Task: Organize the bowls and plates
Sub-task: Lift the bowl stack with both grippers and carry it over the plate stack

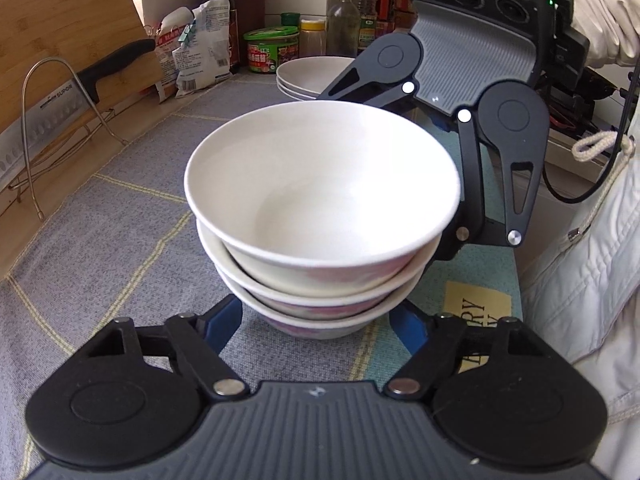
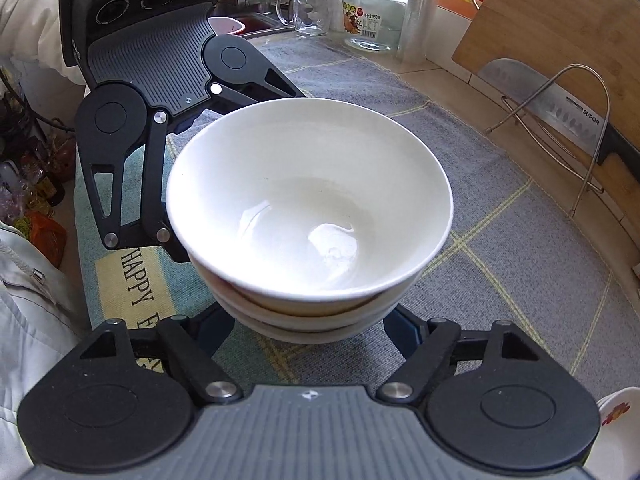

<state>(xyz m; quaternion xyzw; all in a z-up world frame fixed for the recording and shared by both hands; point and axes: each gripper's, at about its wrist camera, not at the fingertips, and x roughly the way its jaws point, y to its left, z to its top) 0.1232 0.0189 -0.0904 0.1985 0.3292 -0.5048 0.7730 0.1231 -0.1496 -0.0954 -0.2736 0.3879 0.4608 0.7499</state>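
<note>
A stack of three white bowls (image 1: 320, 216) with pink pattern stands on the grey mat, also in the right wrist view (image 2: 308, 216). My left gripper (image 1: 316, 324) has its blue fingers (image 1: 222, 326) spread wide on either side of the stack's base, and I cannot tell whether they touch it. My right gripper (image 2: 308, 326) faces it from the opposite side, its fingers (image 2: 402, 330) likewise spread around the base. Each gripper shows in the other's view, the right one (image 1: 472, 140) behind the stack, the left one (image 2: 160, 120) behind it too.
Stacked white plates (image 1: 312, 76) lie behind the bowls near jars and bottles. A cleaver in a wire rack (image 1: 52, 112) leans by a wooden board on the left. A glass mug (image 2: 308, 10) and jar (image 2: 374, 16) stand by the sink. The counter edge runs by my white sleeve.
</note>
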